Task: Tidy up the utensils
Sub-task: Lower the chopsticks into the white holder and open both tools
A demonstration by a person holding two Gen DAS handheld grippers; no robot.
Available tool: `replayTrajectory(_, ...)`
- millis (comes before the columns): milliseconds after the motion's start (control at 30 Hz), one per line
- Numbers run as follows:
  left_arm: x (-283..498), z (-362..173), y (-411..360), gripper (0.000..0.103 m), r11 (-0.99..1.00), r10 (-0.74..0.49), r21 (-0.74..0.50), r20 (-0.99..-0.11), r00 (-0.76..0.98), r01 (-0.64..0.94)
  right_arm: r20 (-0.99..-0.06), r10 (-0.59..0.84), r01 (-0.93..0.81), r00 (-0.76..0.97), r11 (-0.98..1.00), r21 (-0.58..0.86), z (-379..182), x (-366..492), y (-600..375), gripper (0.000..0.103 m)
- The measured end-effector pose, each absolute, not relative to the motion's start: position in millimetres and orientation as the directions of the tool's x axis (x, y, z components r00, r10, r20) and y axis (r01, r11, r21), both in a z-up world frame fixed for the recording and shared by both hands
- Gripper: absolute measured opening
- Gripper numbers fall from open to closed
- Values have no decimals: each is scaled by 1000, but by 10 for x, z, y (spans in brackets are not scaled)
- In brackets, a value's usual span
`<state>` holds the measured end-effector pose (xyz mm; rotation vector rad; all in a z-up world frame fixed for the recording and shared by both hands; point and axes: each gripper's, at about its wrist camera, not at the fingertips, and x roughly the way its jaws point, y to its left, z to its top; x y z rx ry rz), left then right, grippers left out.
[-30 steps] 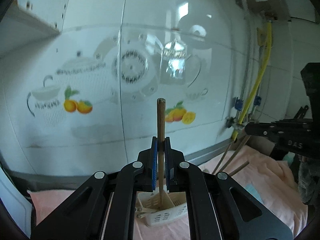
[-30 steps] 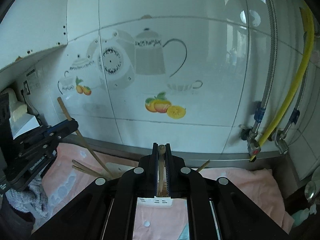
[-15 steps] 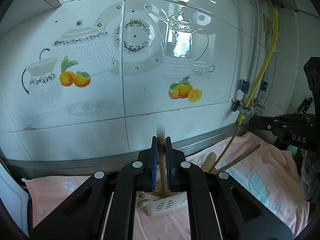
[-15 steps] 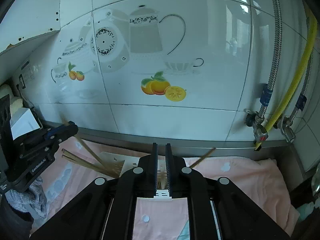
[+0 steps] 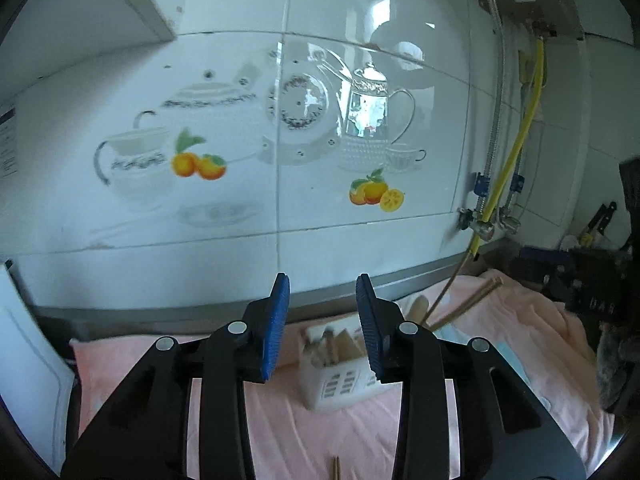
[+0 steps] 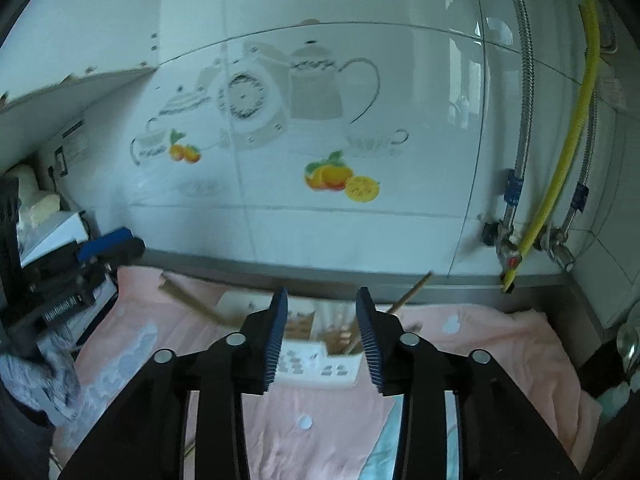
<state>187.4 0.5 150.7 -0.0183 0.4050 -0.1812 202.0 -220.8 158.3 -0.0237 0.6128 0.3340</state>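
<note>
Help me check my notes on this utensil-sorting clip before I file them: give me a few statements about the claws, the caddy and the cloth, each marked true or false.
1. The left claw is open and holds nothing. True.
2. The right claw is clamped on a chopstick. False: its jaws stand apart with nothing between them.
3. The white utensil caddy stands on a pink cloth. True.
4. The caddy is empty. False: wooden chopsticks stand in it.
5. A yellow hose runs down the tiled wall at the right. True.
</note>
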Motion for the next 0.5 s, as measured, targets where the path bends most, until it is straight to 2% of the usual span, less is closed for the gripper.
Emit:
replayTrajectory(67,1713,1490,119,42,986,-168,-63,-387,907,156,-574,315,-331,756,940,80,1476,1857,-2126,40)
replayTrajectory(400,905,1200,728,55,994,-85,-102,-387,918,49,-633,388,-419,670,901,109,624,916,-1506,56)
replayTrajectory(500,695,1065,898,56,993,-62,-115,-392,918,18,-650,397,-444,648,890,101,383,662,-1304,60)
